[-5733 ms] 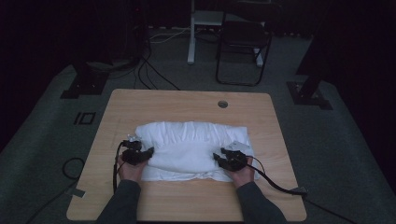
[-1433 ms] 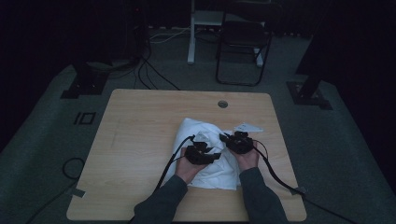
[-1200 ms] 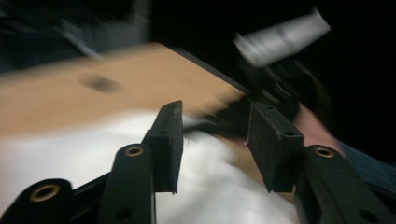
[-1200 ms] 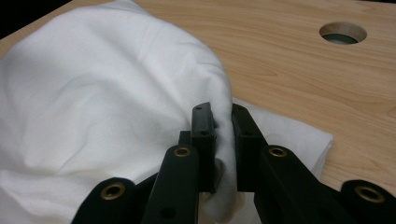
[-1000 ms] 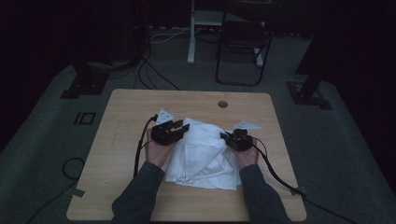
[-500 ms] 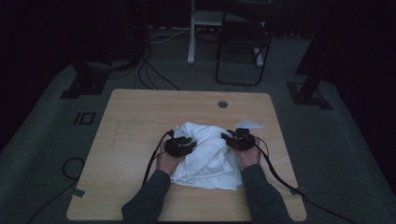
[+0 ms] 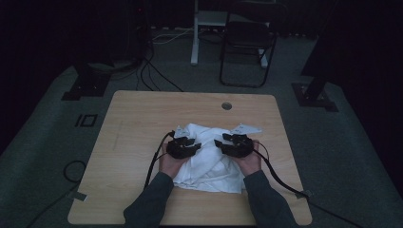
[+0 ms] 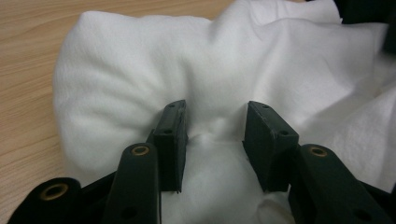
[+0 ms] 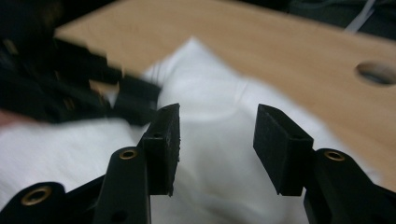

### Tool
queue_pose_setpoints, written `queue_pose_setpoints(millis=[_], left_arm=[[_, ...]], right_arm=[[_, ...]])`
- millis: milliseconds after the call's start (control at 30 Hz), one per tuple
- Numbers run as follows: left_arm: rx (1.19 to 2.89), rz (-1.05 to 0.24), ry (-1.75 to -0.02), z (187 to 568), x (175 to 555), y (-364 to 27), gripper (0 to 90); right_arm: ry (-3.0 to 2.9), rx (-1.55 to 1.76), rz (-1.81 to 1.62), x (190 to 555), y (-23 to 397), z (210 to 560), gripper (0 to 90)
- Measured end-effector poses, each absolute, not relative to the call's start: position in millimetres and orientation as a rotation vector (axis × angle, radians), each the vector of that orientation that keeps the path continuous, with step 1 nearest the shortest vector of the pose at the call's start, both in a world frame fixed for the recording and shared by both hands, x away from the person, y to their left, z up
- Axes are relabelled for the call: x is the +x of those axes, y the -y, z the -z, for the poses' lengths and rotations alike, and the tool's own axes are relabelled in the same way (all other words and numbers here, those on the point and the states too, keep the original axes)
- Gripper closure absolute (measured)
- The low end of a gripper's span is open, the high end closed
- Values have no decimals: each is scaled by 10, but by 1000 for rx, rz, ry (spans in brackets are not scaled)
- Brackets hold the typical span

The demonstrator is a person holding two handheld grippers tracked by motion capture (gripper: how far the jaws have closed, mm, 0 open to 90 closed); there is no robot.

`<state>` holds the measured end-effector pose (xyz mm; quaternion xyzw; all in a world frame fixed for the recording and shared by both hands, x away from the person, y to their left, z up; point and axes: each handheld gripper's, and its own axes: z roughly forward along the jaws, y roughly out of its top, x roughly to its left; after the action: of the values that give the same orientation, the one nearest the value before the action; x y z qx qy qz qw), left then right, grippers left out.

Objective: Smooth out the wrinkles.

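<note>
In the high view, a crumpled white cloth (image 7: 209, 159) is lying bunched on the light wooden tabletop (image 7: 128, 142), toward the near right part of it. The left gripper (image 7: 196, 146) is resting on the cloth's left side and the right gripper (image 7: 219, 143) on its right side, the two close together and pointing toward each other over the fabric. A person's hands in dark sleeves are coming in from the bottom edge, and black cables are trailing from both grippers across the wood. A round hole (image 7: 226, 106) is sitting in the tabletop beyond the cloth, and a dark folding chair (image 7: 247, 40) is standing on the grey floor behind.

In the left gripper view, the left gripper (image 8: 214, 128) is pressing down into the white cloth (image 8: 140, 65), its black fingers (image 8: 172, 135) standing moderately apart with a small raised pucker of fabric lying between them, not clamped. Bare wood is showing at the left.

In the right gripper view, the right gripper (image 9: 215, 140) is hovering over the white cloth (image 9: 205, 102) with its fingers (image 9: 163, 144) spread wide, gripping nothing. The other gripper is showing blurred at the left, on the cloth. The round hole (image 9: 376, 73) is lying at the far right.
</note>
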<state>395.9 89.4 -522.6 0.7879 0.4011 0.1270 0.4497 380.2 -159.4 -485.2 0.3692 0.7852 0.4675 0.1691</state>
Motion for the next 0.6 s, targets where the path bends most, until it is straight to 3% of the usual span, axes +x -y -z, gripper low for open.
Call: queue_pose_setpoints(millis=[600], left_arm=[[1883,-214,-984,5169,3967,-1014,516]], right_arm=[[-2362,1008,-1205,3438,1982,5243,470]])
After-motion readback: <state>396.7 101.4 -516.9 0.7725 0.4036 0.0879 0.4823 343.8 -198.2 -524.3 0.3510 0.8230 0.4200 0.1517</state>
